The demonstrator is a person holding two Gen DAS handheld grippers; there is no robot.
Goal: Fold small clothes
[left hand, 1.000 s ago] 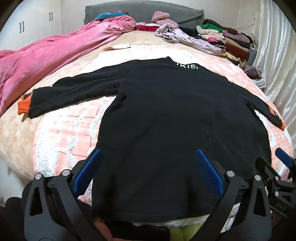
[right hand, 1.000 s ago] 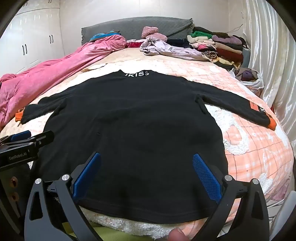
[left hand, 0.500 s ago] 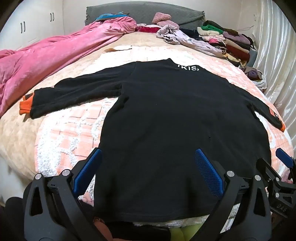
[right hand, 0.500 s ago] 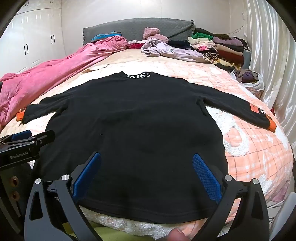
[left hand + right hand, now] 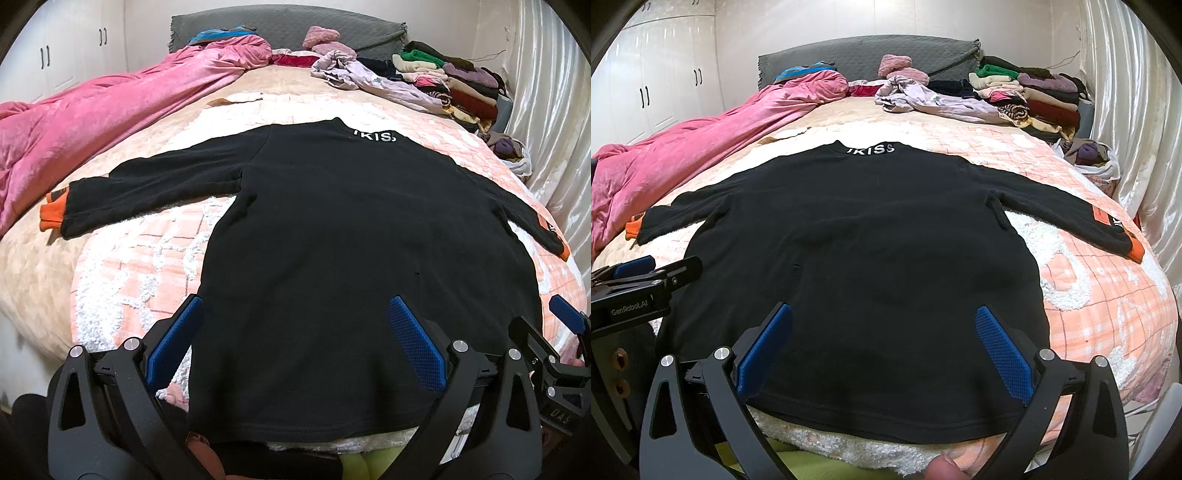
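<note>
A black long-sleeved top (image 5: 351, 229) with white letters at the collar and orange cuffs lies flat on the bed, sleeves spread to both sides; it also shows in the right wrist view (image 5: 857, 243). My left gripper (image 5: 295, 343) is open and empty, hovering over the left part of the hem. My right gripper (image 5: 882, 347) is open and empty over the right part of the hem. Each gripper shows at the edge of the other's view.
A pink quilt (image 5: 92, 118) lies along the bed's left side. Loose and stacked clothes (image 5: 1027, 92) sit at the far right by the grey headboard (image 5: 868, 51). A peach checked blanket (image 5: 1108, 280) covers the bed. Curtains hang at the right.
Both views have pulled back and risen very slightly from the top. The garment has not moved and both grippers stay open.
</note>
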